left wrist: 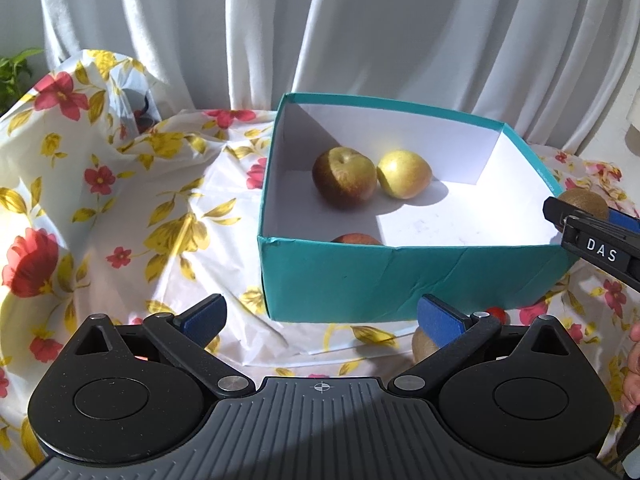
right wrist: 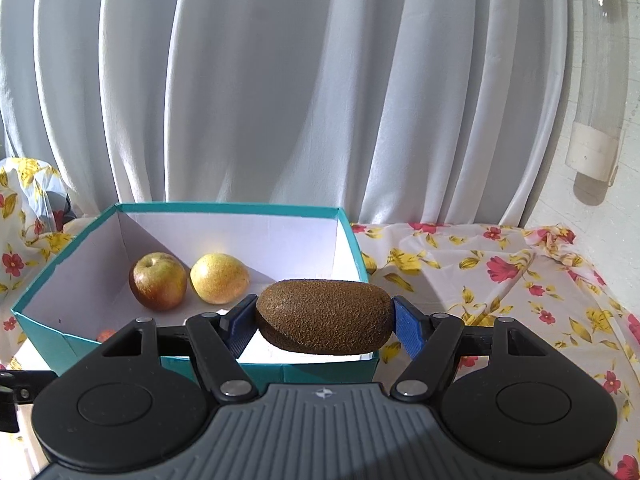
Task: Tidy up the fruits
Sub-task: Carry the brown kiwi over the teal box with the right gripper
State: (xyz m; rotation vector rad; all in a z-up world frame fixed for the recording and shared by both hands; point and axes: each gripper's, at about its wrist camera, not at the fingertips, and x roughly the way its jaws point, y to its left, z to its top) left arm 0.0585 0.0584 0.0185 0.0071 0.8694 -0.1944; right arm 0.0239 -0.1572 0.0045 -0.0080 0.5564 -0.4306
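1. our right gripper (right wrist: 325, 316) has its blue pads clamped on the ends of the kiwi (right wrist: 324, 314), held over the near right corner of the teal box (right wrist: 36, 300).
2. we carry it further in, lower it onto bare floor right of the yellow fruit (right wrist: 219, 278) and apple (right wrist: 158, 280), then release low.
3. our left gripper (left wrist: 320, 316), fingers apart and empty, stays near the box's front wall.

red fruit in box (left wrist: 355, 239): only its top shows above the teal box's (left wrist: 400, 276) near wall
kiwi on cloth (left wrist: 425, 346): half hidden behind the left gripper's (left wrist: 320, 316) right finger
small red fruit (left wrist: 497, 314): too hidden to identify
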